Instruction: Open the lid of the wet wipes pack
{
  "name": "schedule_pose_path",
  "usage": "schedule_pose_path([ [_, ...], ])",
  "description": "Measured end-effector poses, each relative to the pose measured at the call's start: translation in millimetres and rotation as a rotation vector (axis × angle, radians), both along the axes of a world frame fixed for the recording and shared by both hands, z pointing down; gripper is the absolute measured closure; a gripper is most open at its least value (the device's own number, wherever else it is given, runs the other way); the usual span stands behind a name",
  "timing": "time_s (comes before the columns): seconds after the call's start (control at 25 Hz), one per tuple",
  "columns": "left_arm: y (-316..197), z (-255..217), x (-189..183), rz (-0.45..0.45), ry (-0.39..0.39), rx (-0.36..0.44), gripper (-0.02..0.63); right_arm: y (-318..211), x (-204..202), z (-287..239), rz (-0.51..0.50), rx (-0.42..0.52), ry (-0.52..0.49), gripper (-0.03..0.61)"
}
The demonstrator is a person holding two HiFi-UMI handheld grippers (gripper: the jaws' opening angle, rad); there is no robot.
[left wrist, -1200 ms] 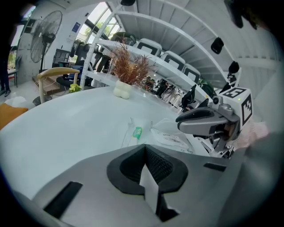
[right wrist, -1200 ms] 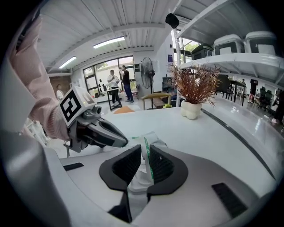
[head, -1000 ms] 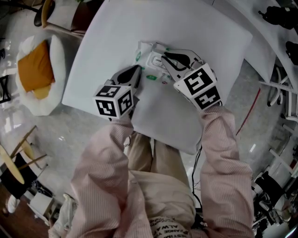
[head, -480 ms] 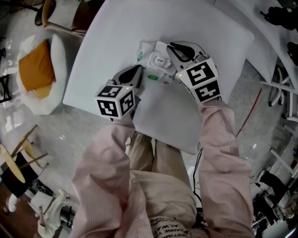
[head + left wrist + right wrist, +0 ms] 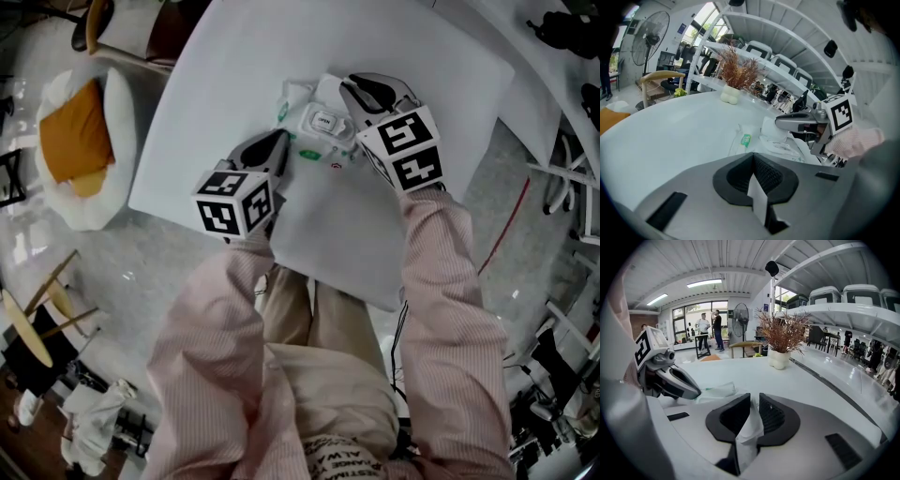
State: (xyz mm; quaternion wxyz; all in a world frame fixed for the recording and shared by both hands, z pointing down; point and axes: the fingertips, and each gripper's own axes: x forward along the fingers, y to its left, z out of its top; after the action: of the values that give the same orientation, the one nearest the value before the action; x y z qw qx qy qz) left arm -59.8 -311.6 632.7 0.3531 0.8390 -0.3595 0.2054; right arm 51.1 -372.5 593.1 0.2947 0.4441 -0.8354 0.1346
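Observation:
The wet wipes pack, white with green marks, lies on the white table; its oval lid faces up and looks closed. My left gripper is at the pack's near left end, shut on a thin white edge of it. My right gripper is at the pack's far right side. A soft white fold sits pinched between its pads while the jaws are opening; whether it is film or a wipe I cannot tell. The left gripper view shows the pack ahead of the jaws.
A pale vase of dried twigs stands further back on the table. The table's near edge is just in front of the person's lap. An orange-cushioned chair stands left of the table. People stand far off across the room.
My right gripper has slid away from over the lid toward the pack's far right side, uncovering the lid. The left gripper has stayed put.

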Motion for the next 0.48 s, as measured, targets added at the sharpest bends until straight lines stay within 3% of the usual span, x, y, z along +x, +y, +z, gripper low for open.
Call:
schedule_pose_path([
  [0.32, 0, -1, -1, -0.023, 0.026, -0.006, 0.617, 2, -2, -6, 0.0, 0.052, -0.001, 0.535],
  [0.48, 0, -15, -1, -0.03, 0.076, 0.04, 0.617, 7, -5, -20, 0.033, 0.081, -0.104, 0.535],
])
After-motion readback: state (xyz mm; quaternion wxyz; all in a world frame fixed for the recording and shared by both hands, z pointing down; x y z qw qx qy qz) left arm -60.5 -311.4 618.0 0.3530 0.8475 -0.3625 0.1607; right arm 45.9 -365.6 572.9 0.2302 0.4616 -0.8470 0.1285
